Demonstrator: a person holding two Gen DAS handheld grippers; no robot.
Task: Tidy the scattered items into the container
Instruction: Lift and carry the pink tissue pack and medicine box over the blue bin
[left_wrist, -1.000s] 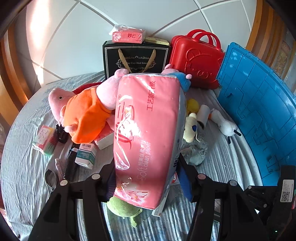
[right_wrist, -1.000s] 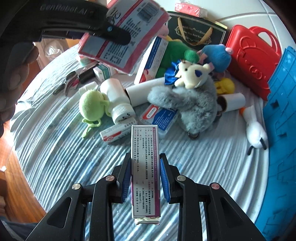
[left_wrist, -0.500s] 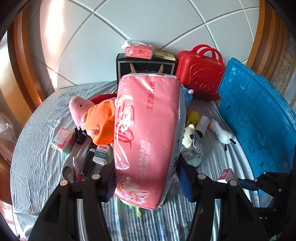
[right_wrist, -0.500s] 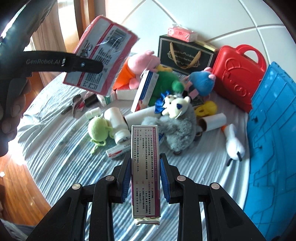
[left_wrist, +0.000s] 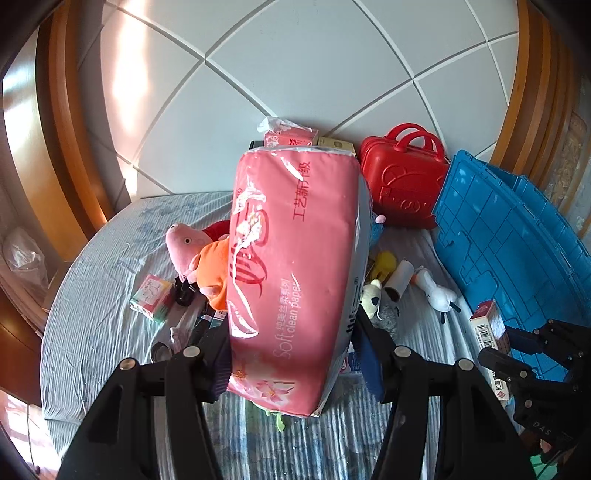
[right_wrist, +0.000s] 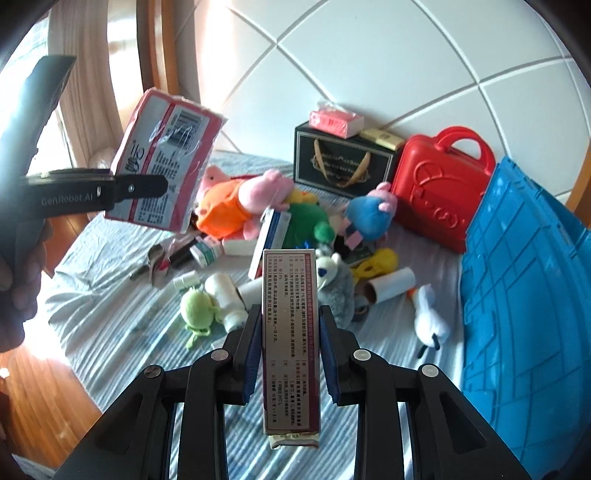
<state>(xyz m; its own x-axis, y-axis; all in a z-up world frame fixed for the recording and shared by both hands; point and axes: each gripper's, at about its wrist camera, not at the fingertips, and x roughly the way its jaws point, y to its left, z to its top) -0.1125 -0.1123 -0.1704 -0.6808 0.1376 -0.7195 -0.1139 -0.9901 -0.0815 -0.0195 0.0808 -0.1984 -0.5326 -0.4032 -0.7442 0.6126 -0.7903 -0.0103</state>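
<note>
Above the striped grey cloth (right_wrist: 110, 314), left gripper (left_wrist: 295, 354) clamping a pink plastic-wrapped tissue pack (left_wrist: 295, 266) (held aloft), right gripper (right_wrist: 290, 350) pinching a maroon-edged printed carton (right_wrist: 290, 332), blue plastic crate (right_wrist: 524, 295) alongside.

Counted around the red case (right_wrist: 441, 188): 2 pink tissue packs (right_wrist: 166, 162) (right_wrist: 335, 122), 2 cardboard tubes (right_wrist: 389, 285) (right_wrist: 253, 290), approx. 6 plush toys (right_wrist: 236, 205), 1 blue crate (right_wrist: 528, 295), 1 black gift bag (right_wrist: 341, 164).

Hand-held gripper (right_wrist: 290, 350) clamping medicine box (right_wrist: 290, 343), blue crate (right_wrist: 524, 314) right
</note>
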